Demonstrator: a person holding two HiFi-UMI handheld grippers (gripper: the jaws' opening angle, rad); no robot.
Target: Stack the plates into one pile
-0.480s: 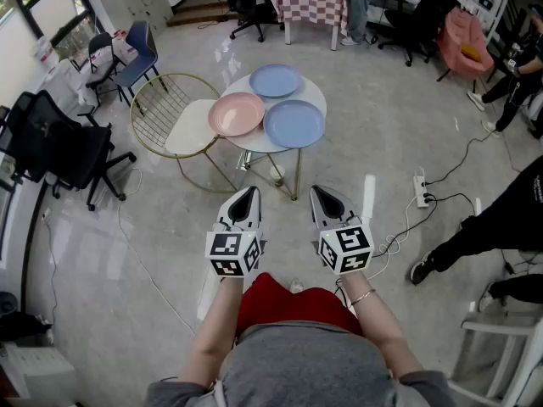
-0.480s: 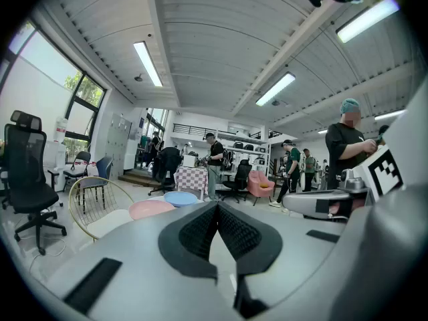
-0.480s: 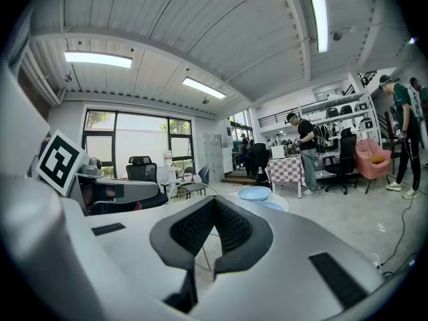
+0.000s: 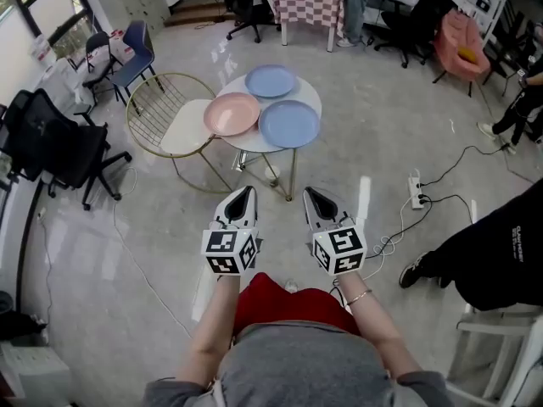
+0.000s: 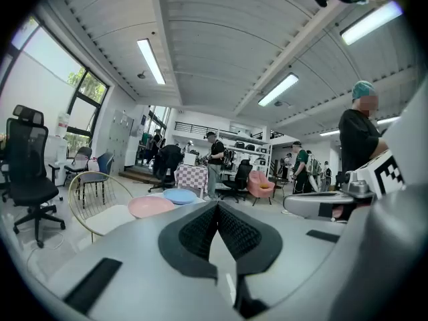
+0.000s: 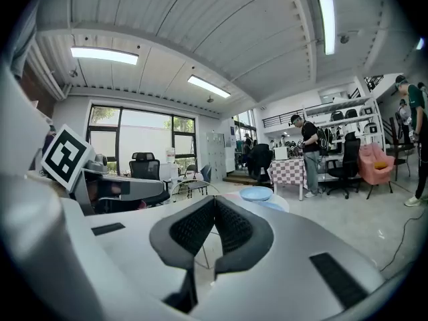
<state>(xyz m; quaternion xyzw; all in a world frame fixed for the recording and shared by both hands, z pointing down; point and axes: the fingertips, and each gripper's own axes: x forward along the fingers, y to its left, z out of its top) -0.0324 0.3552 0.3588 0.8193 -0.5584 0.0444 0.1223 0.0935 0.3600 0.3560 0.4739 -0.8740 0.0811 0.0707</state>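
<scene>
Three plates lie separately on the round white table (image 4: 249, 139), well ahead of both grippers. The pink plate (image 4: 232, 114) and large blue plate (image 4: 289, 124) are nearest; the small blue plate (image 4: 271, 80) is beyond them. The left gripper (image 4: 245, 192) and right gripper (image 4: 310, 192) are side by side, jaws closed, holding nothing. A gold wire chair (image 4: 170, 108) stands ahead-left of the left gripper.

Dark-clad bystander (image 4: 501, 257) farther into view

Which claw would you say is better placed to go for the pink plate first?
Left, probably. The round pink plate lies on the left of the small white round table, roughly ahead of the left claw; the right claw faces the nearer round blue plate. Both are shut and empty.
</scene>
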